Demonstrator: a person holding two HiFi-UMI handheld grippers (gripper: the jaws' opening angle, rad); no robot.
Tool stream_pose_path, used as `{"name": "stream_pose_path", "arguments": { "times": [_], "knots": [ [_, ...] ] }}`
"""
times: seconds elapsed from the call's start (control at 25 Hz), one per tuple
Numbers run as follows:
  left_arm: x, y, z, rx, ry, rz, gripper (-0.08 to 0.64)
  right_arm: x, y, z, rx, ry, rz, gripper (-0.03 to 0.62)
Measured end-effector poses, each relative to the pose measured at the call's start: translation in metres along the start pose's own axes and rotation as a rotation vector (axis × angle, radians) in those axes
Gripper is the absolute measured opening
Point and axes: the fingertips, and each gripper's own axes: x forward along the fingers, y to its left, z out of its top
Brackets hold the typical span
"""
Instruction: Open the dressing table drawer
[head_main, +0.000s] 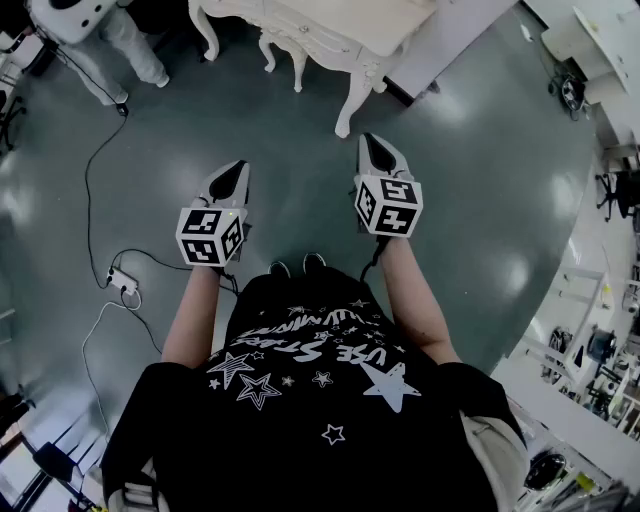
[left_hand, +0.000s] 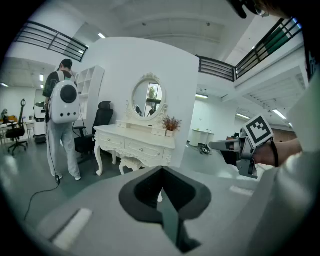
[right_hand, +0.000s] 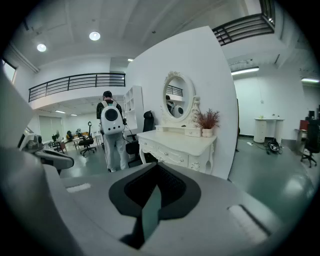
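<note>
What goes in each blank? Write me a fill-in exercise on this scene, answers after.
The left gripper and right gripper both have jaws pressed ____, holding nothing.
An oval ____ stands on the dressing table.
The person beside it wears a white ____.
The table's drawers are ____.
Missing: together; mirror; backpack; closed.

Bright ceiling lights, floor glare, strong fisheye distortion.
</note>
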Motion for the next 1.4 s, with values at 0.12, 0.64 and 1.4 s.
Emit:
{"name": "stream_pose_path", "arguments": {
  "times": [0.12, 0.64, 1.4],
  "knots": [
    [-0.011, 0.004, -0.003, -0.012, 0.006, -0.014, 0.000, -0.009, 0.013, -0.001, -0.005, 0.003, -0.001, 0.026],
    [-0.037, -0.002, -0.007, -0.027, -0.026, -0.027, 0.000, -0.031, 0.032, 0.002, -0.017, -0.008, 0.010, 0.026],
    [-0.063, 0.074, -0.020, -0.028, -0.050, -0.015, 0.000, 0.018, 0.086, -0.008, 0.029, -0.018, 0.004, 0.261]
  ]
}}
